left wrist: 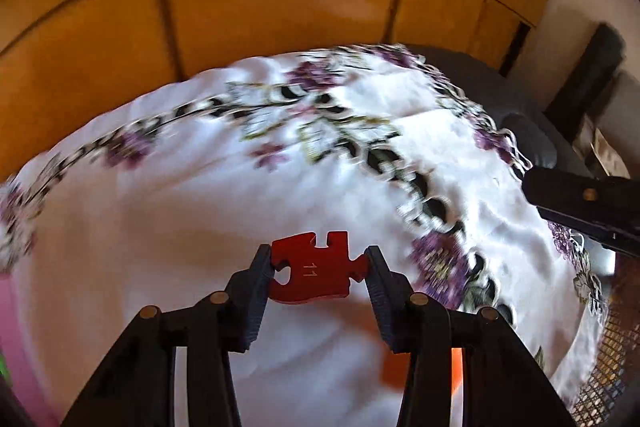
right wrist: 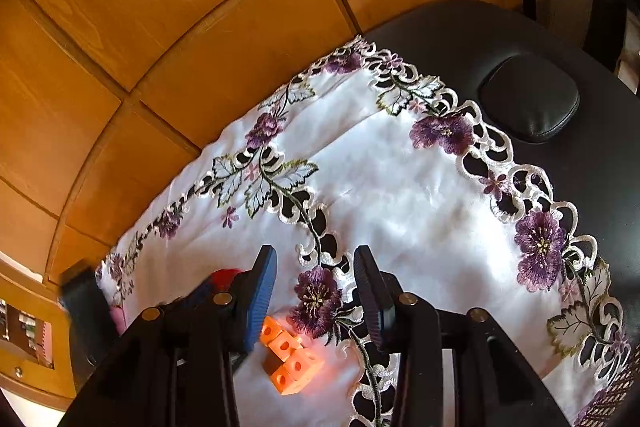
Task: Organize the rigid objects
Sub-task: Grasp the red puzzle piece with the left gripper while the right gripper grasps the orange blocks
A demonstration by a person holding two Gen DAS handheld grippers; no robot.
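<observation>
My left gripper (left wrist: 318, 255) is shut on a flat red jigsaw piece (left wrist: 310, 275) marked 11, with the pads pressing its left and right edges above the white embroidered cloth (left wrist: 200, 227). In the right wrist view my right gripper (right wrist: 315, 253) stands open above the cloth (right wrist: 400, 187) with nothing between its fingers. A cluster of joined orange cubes (right wrist: 290, 359) with round holes lies on the cloth just below and between those fingers. An orange patch (left wrist: 394, 367) shows behind the left gripper's fingers. One dark finger of the right gripper (left wrist: 580, 203) reaches in from the right edge.
The cloth covers a black padded surface (right wrist: 560, 39) with a raised black cushion (right wrist: 530, 99). Wooden cabinet doors (right wrist: 160, 27) rise directly behind. A dark mesh basket (left wrist: 612, 359) sits at the lower right edge. Something pink (left wrist: 16, 327) lies at the far left.
</observation>
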